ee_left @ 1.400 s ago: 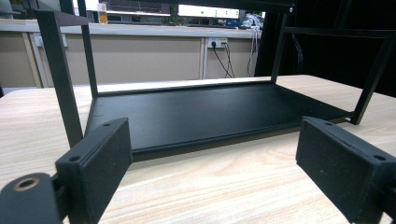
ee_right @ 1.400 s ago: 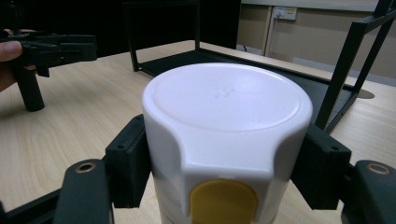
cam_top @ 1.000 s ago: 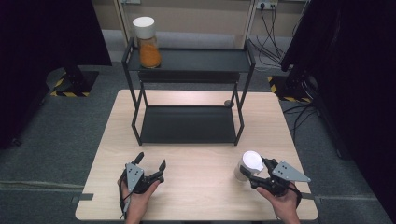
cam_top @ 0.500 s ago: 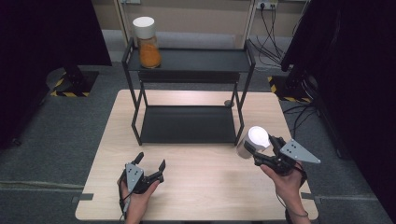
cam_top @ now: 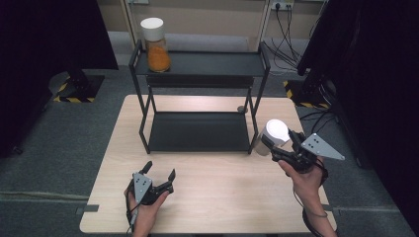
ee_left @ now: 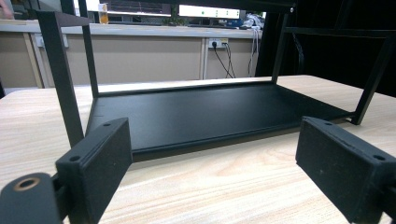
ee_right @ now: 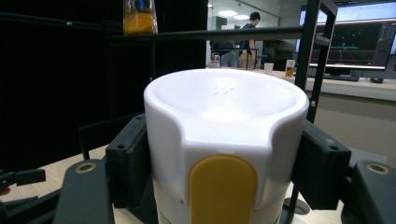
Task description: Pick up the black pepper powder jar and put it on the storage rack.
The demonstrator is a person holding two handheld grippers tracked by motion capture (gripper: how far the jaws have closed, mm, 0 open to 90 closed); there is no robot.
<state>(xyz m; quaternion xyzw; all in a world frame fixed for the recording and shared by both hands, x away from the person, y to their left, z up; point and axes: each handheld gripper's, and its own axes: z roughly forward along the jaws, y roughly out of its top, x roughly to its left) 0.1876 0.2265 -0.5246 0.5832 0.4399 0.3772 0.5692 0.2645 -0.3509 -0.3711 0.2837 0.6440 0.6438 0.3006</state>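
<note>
My right gripper (cam_top: 282, 148) is shut on a white-lidded jar (cam_top: 272, 135), lifted off the table beside the right front leg of the black two-tier shelf (cam_top: 199, 64). In the right gripper view the jar's white lid with a yellow tab (ee_right: 224, 140) sits between both pads (ee_right: 127, 158). A second jar of orange contents with a white lid (cam_top: 155, 44) stands on the shelf's top tier at the left. My left gripper (cam_top: 159, 174) rests open on the table in front of the shelf, nothing between its pads (ee_left: 95, 163). The lower tier (ee_left: 205, 109) lies bare ahead of it.
The wooden table (cam_top: 212, 202) has free room between the two hands. Dark curtains flank both sides, and cables run along the floor at the back right (cam_top: 286, 29). A person stands far off (ee_right: 254, 21) in the right gripper view.
My right gripper has lifted the white-lidded jar from the table's front right and carried it up and away toward the shelf's right leg. The left gripper has stayed still.
</note>
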